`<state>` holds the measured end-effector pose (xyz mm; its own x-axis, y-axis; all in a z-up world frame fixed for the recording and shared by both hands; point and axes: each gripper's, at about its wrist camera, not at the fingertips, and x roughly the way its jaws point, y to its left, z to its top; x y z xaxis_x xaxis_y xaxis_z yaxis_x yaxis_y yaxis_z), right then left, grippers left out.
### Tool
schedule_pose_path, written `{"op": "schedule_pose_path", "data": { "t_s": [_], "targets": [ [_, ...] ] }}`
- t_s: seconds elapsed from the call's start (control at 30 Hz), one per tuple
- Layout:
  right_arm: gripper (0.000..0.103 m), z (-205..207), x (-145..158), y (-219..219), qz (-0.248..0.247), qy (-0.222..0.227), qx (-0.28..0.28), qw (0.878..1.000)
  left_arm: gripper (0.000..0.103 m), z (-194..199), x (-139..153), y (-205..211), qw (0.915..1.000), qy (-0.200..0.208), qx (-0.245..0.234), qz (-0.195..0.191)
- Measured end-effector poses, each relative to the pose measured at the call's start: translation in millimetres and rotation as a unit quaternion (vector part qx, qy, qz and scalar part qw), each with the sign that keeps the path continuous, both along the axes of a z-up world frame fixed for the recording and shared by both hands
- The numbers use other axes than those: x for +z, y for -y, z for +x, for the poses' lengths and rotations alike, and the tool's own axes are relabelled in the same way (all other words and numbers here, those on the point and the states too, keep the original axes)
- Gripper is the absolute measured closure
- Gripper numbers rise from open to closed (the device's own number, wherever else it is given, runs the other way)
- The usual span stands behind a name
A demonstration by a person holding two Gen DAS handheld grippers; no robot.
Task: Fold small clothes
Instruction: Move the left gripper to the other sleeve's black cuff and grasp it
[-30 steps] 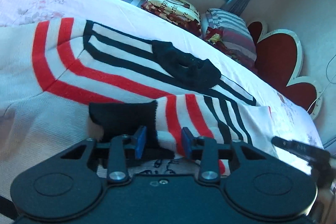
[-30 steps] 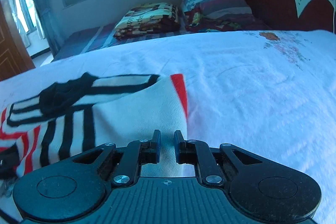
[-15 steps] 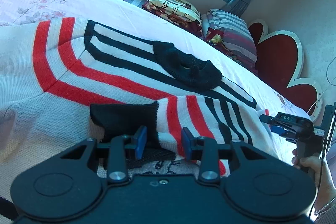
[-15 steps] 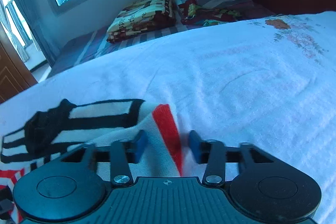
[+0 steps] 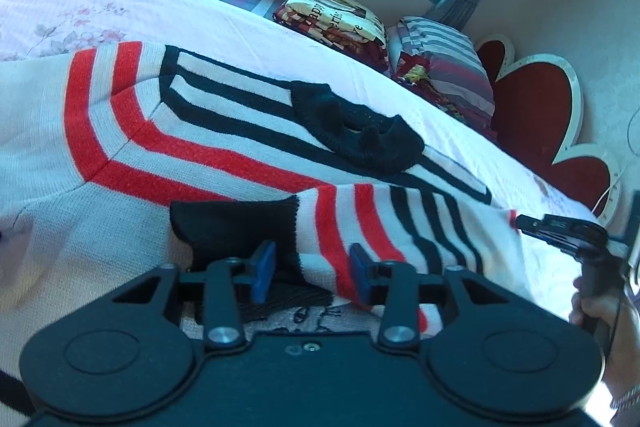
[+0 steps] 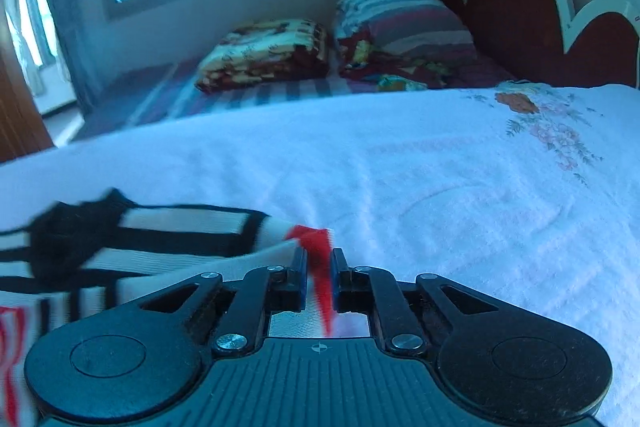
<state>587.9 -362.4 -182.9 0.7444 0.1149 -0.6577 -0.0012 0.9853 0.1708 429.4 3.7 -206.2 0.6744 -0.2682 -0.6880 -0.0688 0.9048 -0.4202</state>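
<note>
A small white knit sweater with red and black stripes and a black collar lies spread on the bed. One sleeve with a black cuff is folded across its body. My left gripper is open, its blue pads either side of that sleeve. My right gripper is shut on the sweater's red-striped edge. It also shows in the left wrist view at the sweater's right edge.
The bed has a pale flowered cover. A folded patterned blanket and a striped pillow lie at the far side by the window. A red scalloped headboard stands at the right.
My right gripper opened, then closed on the sweater's red edge. The left gripper stayed open over the folded sleeve and barely moved.
</note>
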Motion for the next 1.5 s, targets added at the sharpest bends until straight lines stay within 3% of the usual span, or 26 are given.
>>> {"op": "schedule_pose_path", "data": {
  "t_s": [0.03, 0.07, 0.1, 0.13, 0.23, 0.4, 0.53, 0.67, 0.8, 1.0, 1.27, 1.37, 1.5],
  "targets": [
    [0.078, -8, 5, -3, 0.007, 0.004, 0.008, 1.0, 0.045, -2, 3, 0, 1.0, 0.002, 0.004, 0.003],
    [0.063, -17, 11, -10, 0.008, 0.01, 0.022, 1.0, 0.039, -5, 7, 1, 0.9999, 0.006, 0.009, 0.007],
    [0.052, -25, 14, -18, 0.004, 0.017, 0.036, 0.999, 0.026, -10, 12, 1, 0.9997, 0.014, 0.014, 0.011],
    [0.052, -35, 18, -29, -0.003, 0.025, 0.051, 0.998, 0.02, -14, 16, 0, 0.9994, 0.023, 0.019, 0.017],
    [0.052, -56, 21, -55, 0.014, 0.023, 0.089, 0.996, 0.02, -24, 24, -8, 0.9989, 0.022, 0.033, 0.025],
    [0.052, -87, 21, -102, 0.026, 0.023, 0.131, 0.991, 0.02, -53, 27, -61, 0.9941, -0.009, 0.108, -0.007],
    [0.052, -99, 14, -135, 0.031, 0.012, 0.155, 0.987, 0.02, -86, 28, -117, 0.983, -0.019, 0.183, -0.009],
    [0.052, -104, 10, -156, 0.039, 0.003, 0.171, 0.984, 0.021, -122, 29, -175, 0.9658, -0.022, 0.257, -0.03],
    [0.052, -107, 9, -174, 0.039, 0.001, 0.179, 0.983, 0.026, -144, 23, -224, 0.9479, -0.02, 0.312, -0.061],
    [0.052, -111, 8, -208, 0.042, -0.002, 0.195, 0.98, 0.031, -158, 5, -286, 0.9129, -0.011, 0.39, -0.12],
    [0.052, -106, 5, -274, 0.051, -0.004, 0.224, 0.973, 0.036, -142, -6, -332, 0.9017, 0.031, 0.406, -0.146],
    [0.052, -104, 2, -298, 0.05, -0.007, 0.233, 0.971, 0.043, -136, -10, -346, 0.8998, 0.043, 0.407, -0.15],
    [0.052, -100, -3, -328, 0.038, -0.004, 0.243, 0.969, 0.082, -134, -19, -360, 0.8947, 0.04, 0.415, -0.16]
  ]
}}
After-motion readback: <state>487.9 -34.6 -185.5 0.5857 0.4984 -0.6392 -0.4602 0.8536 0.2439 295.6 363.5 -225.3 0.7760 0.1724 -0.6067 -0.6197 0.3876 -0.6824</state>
